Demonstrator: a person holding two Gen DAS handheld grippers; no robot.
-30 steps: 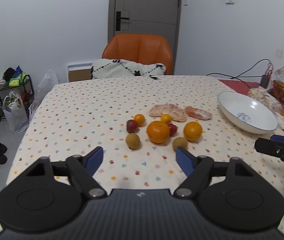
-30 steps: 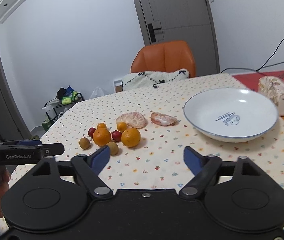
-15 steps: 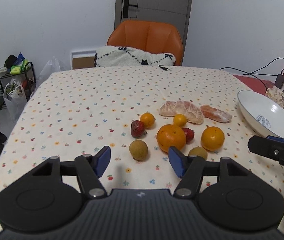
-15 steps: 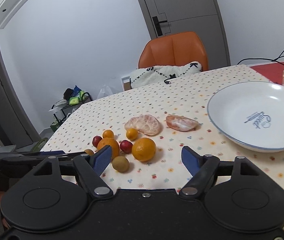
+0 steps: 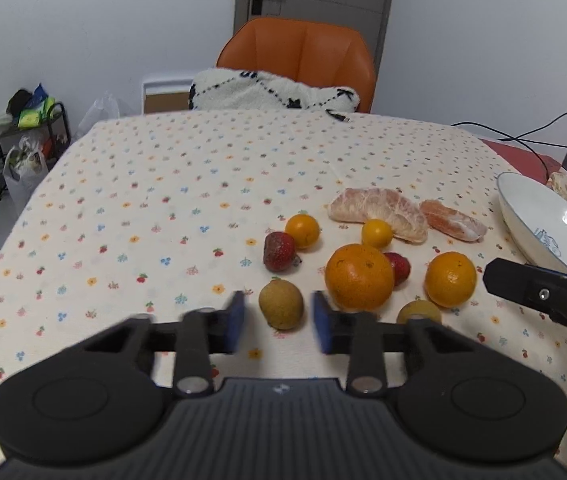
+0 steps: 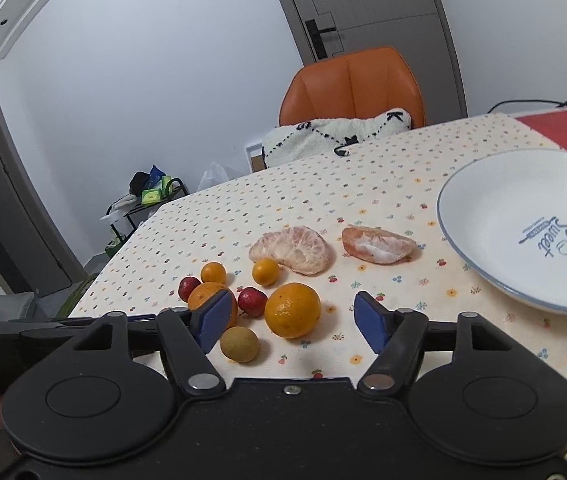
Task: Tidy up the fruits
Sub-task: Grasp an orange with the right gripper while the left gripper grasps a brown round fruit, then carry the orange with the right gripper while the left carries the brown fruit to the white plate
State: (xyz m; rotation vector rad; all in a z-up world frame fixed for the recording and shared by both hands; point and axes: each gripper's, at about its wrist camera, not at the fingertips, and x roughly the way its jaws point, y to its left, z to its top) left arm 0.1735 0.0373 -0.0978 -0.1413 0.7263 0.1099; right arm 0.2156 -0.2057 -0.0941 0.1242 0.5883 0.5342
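Fruit lies clustered on the flowered tablecloth. In the left wrist view a small brown-green fruit (image 5: 281, 304) sits between the blue pads of my left gripper (image 5: 279, 322), which is open, its jaws narrowed but clear of the fruit. Behind it are a big orange (image 5: 359, 276), a second orange (image 5: 450, 278), two strawberries (image 5: 279, 251), two small yellow fruits (image 5: 302, 231) and peeled citrus pieces (image 5: 377, 214). My right gripper (image 6: 292, 320) is open, with an orange (image 6: 292, 310) just ahead between its fingers and another brown fruit (image 6: 239, 343) by its left finger.
A white bowl (image 6: 523, 224) stands on the table to the right of the fruit. An orange chair (image 5: 299, 56) with a white cushion is at the far edge. Cables (image 5: 523, 136) and bags lie at the right end. The right gripper's body (image 5: 543, 292) reaches in beside the second orange.
Both grippers have moved forward and down to the fruit. My left gripper's jaws have narrowed around the brown-green fruit. The right gripper now frames the orange.
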